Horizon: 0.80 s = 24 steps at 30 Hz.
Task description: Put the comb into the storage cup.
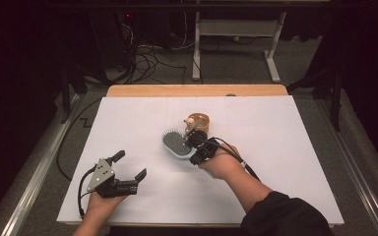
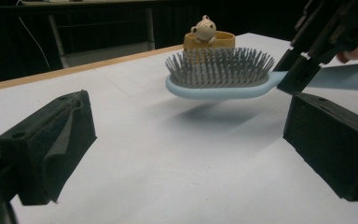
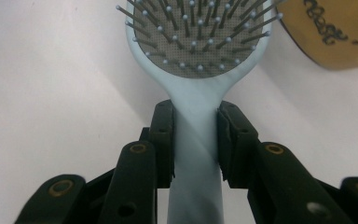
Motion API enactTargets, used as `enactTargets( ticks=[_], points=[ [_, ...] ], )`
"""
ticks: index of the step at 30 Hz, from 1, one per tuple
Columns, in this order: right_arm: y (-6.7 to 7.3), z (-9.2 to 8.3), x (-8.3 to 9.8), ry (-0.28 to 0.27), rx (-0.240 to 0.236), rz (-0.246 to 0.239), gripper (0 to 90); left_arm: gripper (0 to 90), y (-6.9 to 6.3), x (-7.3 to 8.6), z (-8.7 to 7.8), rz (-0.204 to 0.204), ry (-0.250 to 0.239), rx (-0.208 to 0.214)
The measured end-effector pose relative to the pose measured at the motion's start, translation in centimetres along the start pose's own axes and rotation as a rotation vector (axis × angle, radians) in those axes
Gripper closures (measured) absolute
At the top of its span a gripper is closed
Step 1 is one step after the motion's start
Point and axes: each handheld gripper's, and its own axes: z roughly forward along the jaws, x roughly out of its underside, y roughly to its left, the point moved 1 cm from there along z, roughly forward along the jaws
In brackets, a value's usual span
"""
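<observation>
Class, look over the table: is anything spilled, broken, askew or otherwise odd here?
Nothing stands out. The right tongs grip the blue hairbrush by its handle, level above the white table, bristles up. The yellow cup with its small figure stands upright behind it. The left tongs are open.

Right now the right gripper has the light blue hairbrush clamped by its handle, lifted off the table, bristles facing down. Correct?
Not quite: the bristles face up, not down, as the left gripper view shows. The rest holds: the right gripper is clamped on the handle of the light blue hairbrush, which hangs above the table with its shadow beneath.
</observation>
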Motion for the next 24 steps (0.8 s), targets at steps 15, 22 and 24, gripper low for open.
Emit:
enactTargets(
  ticks=[15, 22, 24],
  points=[
    [-0.6, -3.4, 4.1, -0.006, -0.038, 0.010, 71.5, 5.0, -1.7, -1.3, 1.2, 0.203, 0.072, -0.054],
    [-0.7, -4.9, 4.6, 0.012, -0.055, -0.009, 71.5, 5.0, -2.4, -2.9, 1.6, 0.414, 0.130, -0.070],
    [-0.6, -4.9, 4.6, 0.014, -0.058, -0.012, 71.5, 5.1, -2.5, -3.1, 1.7, 0.434, 0.132, -0.073]
  ],
)
